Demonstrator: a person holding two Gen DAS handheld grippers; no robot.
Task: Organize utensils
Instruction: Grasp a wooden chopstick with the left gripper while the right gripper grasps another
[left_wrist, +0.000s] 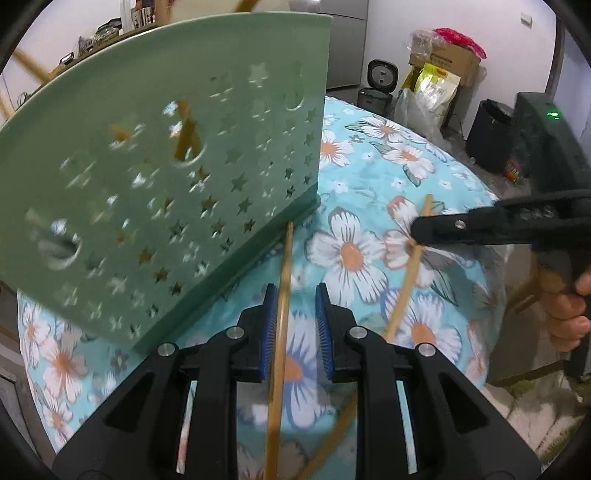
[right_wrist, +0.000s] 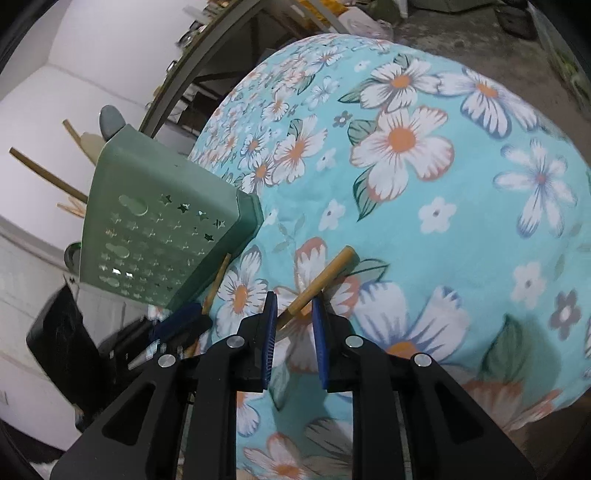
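A green utensil holder (left_wrist: 166, 166) with star cut-outs stands on the flowered tablecloth (left_wrist: 369, 177); wooden handles (right_wrist: 44, 173) stick out of its top. One wooden chopstick (left_wrist: 282, 295) lies on the cloth by the holder's foot and runs between the blue pads of my left gripper (left_wrist: 297, 291), close to the left pad and clear of the right one; the jaws stand open. A second chopstick (right_wrist: 321, 280) slants across the gap of my right gripper (right_wrist: 294, 299), with space on both sides. From the left wrist view, the right gripper (left_wrist: 415, 232) straddles that chopstick (left_wrist: 406, 280).
The holder (right_wrist: 147, 229) sits near the table's left edge, with the left gripper (right_wrist: 184, 319) just below it. A person's hand (left_wrist: 569, 317) grips the right tool. On the floor behind the table are a cardboard box (left_wrist: 447, 59), a yellow bag (left_wrist: 436, 88) and black appliances (left_wrist: 491, 133).
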